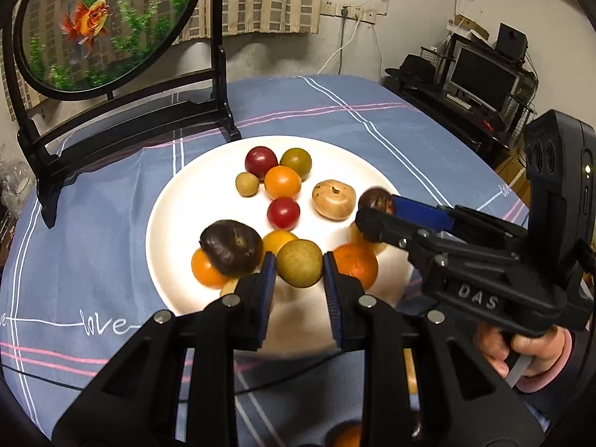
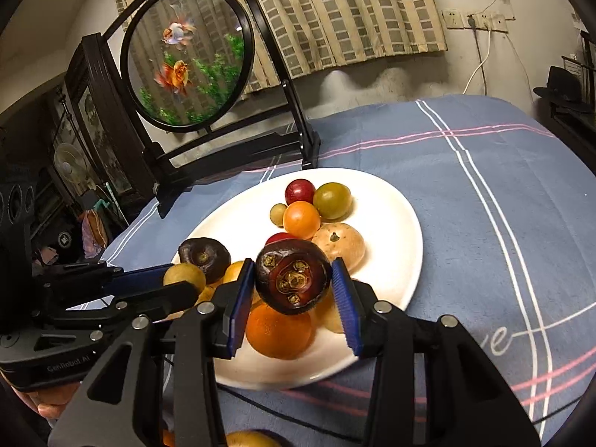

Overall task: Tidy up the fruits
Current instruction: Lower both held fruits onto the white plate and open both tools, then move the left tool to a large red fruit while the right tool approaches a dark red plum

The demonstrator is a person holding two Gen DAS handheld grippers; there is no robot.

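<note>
On the blue striped tablecloth (image 1: 316, 111) stands a white plate (image 1: 178, 201) with many small fruits. At 12 o'clock on the plate a red tomato (image 1: 261, 159), a green tomato (image 1: 296, 161), an orange tomato (image 1: 282, 182) and a small olive-coloured fruit (image 1: 247, 184) touch each other in a group. A second red tomato (image 1: 283, 213) lies near the middle, and a tan round fruit (image 1: 332, 199) lies at about 2 o'clock from it. At 8 o'clock a dark brown fruit (image 1: 231, 247) rests on an orange one (image 1: 206, 268). The left gripper (image 1: 300, 279) is over the near rim at 6 o'clock; a yellow-green fruit (image 1: 300, 263) sits between its blue pads (image 1: 267, 290), which stand narrow and close on both sides of it, but I cannot tell if they press it. The right gripper (image 2: 292, 298) comes from 4 o'clock; a dark purple fruit (image 2: 293, 276) is between its fingers, the left pad seems to touch it and the right pad stands just beside it, above a big orange fruit (image 2: 277, 329). Behind the plate, at 11 o'clock, a round glass picture with goldfish (image 2: 188, 52) stands upright in a black frame.
</note>
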